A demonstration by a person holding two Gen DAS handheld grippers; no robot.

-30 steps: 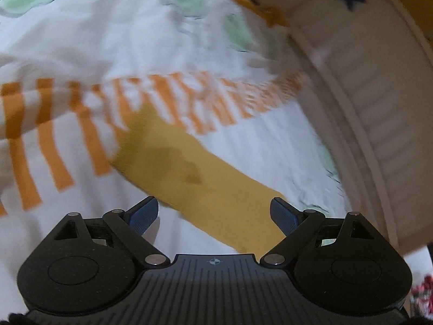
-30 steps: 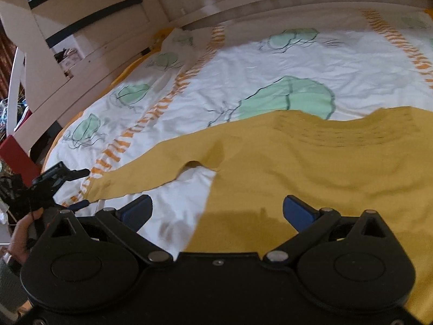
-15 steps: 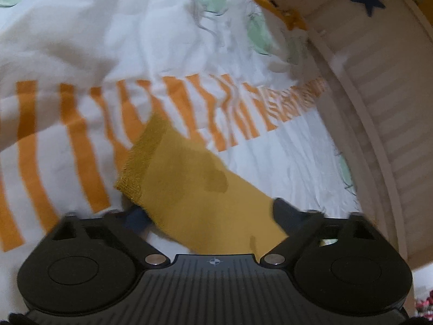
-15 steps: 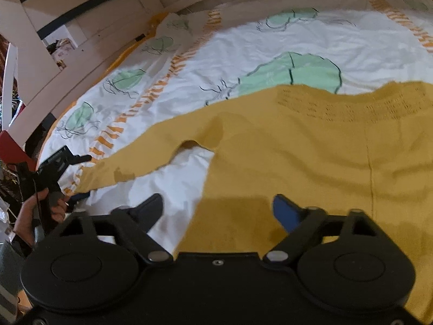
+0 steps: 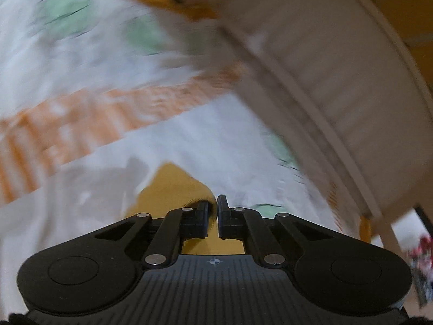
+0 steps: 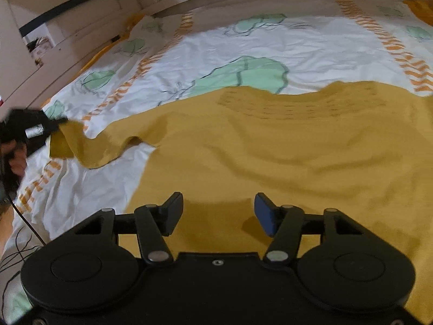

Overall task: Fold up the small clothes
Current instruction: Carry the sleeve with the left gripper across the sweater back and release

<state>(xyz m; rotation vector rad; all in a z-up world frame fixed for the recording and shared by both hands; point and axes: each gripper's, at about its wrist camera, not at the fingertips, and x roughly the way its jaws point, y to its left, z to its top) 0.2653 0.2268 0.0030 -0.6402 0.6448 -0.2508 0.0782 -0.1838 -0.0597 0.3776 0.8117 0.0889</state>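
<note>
A mustard-yellow knit top [image 6: 284, 146] lies spread on the bed. Its left sleeve [image 6: 81, 146] reaches to the left and is lifted at its cuff. My left gripper [image 5: 213, 203] is shut on that sleeve cuff [image 5: 170, 189]; the same gripper shows in the right wrist view [image 6: 55, 124] at the far left, holding the cuff just above the bedding. My right gripper [image 6: 217, 211] is open, and its fingers hover over the top's lower hem area without holding anything.
The bed has a white cover [image 6: 205, 54] with green blobs and orange stripe bands. A pale wooden bed frame [image 5: 324, 81] runs along the side. White furniture [image 6: 54, 27] stands beyond the bed's left edge. A cable [image 6: 29, 230] trails at the lower left.
My left gripper closed on the sleeve cuff and lifted it off the bedding. My right gripper moved forward over the hem and its jaws narrowed a little.
</note>
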